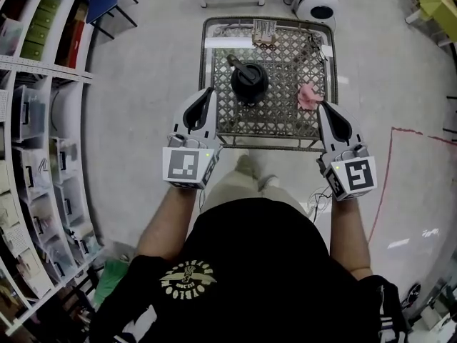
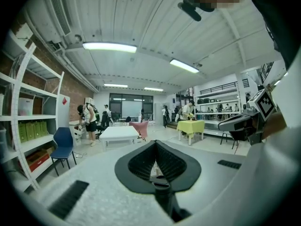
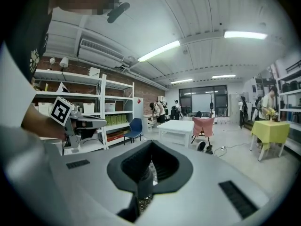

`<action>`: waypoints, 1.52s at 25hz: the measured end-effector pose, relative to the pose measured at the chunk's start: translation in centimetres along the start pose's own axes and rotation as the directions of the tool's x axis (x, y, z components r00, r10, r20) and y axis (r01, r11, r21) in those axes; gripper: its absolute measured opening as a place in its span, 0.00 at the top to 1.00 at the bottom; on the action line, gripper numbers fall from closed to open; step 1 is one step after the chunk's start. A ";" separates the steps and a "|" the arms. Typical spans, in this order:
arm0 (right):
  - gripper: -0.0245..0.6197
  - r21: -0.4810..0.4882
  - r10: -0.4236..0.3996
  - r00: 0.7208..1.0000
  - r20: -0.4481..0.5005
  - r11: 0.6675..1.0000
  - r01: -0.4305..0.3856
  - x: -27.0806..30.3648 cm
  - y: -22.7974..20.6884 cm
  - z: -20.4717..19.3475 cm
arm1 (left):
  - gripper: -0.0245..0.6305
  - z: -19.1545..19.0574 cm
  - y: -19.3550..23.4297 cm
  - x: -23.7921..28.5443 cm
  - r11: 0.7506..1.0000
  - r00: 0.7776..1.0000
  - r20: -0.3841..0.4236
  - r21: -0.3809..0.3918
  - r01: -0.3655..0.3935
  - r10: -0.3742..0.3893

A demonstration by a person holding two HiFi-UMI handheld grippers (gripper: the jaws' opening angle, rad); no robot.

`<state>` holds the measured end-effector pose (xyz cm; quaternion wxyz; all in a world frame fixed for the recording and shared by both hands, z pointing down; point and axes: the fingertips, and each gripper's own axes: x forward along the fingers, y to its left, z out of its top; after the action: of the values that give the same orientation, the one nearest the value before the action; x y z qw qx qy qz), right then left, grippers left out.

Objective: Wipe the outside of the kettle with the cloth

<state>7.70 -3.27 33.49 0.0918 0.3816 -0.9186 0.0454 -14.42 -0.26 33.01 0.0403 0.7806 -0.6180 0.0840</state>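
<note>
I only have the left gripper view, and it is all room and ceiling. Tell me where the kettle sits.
Observer: The black kettle stands upright near the middle of the lattice-top table, ahead and slightly right of the left gripper.
Operator: Now give me the cloth.
Observer: The pink cloth lies crumpled by the table's right edge, apart from the kettle and just ahead of the right gripper.
Operator: Report the right jaws.
Observer: The right gripper view shows them shut, with nothing held between them.
</note>
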 end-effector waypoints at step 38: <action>0.94 0.024 -0.149 0.975 -0.167 0.988 0.155 6.4 -9.3 -3.5 | 0.95 -7.4 -1.3 17.8 0.976 0.966 -0.142 -0.009 0.218 -0.217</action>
<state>10.33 -13.73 38.40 0.1634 0.4474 -0.8750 0.0867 -9.80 -15.76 43.56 0.0904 0.8360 -0.5237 0.1364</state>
